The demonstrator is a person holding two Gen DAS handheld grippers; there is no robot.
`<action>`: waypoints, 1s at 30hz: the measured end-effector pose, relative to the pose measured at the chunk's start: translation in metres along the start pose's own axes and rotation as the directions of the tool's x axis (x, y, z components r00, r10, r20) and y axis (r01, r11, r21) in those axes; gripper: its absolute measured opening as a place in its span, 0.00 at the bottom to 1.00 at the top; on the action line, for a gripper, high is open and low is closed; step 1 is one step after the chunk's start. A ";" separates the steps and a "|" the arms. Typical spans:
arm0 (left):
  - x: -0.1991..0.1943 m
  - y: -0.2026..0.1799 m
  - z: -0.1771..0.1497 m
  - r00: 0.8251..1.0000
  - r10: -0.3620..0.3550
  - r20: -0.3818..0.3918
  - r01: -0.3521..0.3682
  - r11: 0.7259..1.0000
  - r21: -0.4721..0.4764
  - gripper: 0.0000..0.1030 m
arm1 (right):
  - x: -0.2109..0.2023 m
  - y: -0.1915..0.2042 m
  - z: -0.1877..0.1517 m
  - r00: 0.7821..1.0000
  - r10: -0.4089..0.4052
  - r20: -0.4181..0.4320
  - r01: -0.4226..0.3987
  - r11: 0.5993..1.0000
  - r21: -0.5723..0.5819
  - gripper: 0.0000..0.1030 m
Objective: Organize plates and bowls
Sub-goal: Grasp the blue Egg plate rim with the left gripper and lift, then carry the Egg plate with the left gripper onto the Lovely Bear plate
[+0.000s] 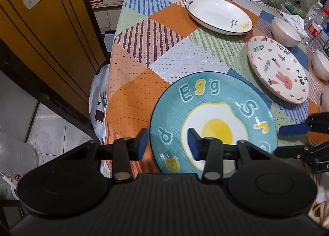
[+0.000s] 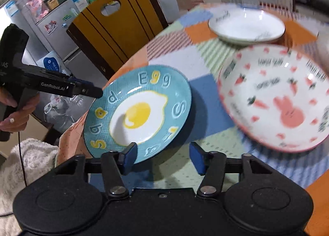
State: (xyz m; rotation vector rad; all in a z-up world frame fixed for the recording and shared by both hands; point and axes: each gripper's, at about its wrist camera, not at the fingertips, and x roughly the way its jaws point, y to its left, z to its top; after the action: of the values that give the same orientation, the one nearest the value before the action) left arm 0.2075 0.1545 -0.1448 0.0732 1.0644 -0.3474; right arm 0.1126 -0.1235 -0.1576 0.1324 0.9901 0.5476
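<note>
A teal plate [image 1: 216, 100] [image 2: 139, 83] printed with a fried egg lies at the near left of the table. My left gripper [image 1: 167, 135] [image 2: 96, 92] stands open over the plate's left rim, one pad outside the rim and the other above the egg picture, with a clear gap. On the plate's other side is my right gripper [image 2: 163, 149] [image 1: 278, 140], also open, its left pad over the near rim and its right pad over the cloth. A pink rabbit plate [image 1: 277, 69] [image 2: 277, 100] lies just to the right. Farther back are a white plate [image 1: 218, 13] [image 2: 246, 25] and two white bowls [image 1: 285, 30] [image 1: 320, 67].
A patchwork cloth covers the table [image 1: 144, 50], whose left edge drops off beside the teal plate. A yellow-brown chair [image 1: 51, 30] [image 2: 123, 30] stands to the left. Water bottles [image 1: 316, 26] crowd the far right corner. A hand [image 2: 14, 116] holds the left gripper's handle.
</note>
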 end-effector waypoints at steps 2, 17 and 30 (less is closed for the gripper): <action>0.007 0.003 0.003 1.000 -0.005 -0.012 0.005 1.000 0.015 0.28 | 0.006 0.001 -0.001 1.000 0.006 -0.011 -0.006 0.999 0.034 0.51; 0.033 0.011 0.000 0.998 -0.016 -0.063 0.018 0.999 0.034 0.18 | 0.029 0.000 -0.010 1.000 -0.003 0.028 -0.002 0.981 0.193 0.24; 0.002 -0.020 0.004 0.998 -0.051 -0.043 0.051 0.999 -0.002 0.18 | -0.011 -0.013 0.009 0.997 -0.008 0.072 0.005 0.999 0.042 0.22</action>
State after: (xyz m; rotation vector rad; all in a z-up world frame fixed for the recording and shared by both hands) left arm 0.2052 0.1341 -0.1427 0.0531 1.1106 -0.3932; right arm 0.1205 -0.1390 -0.1487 0.1847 0.9316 0.5128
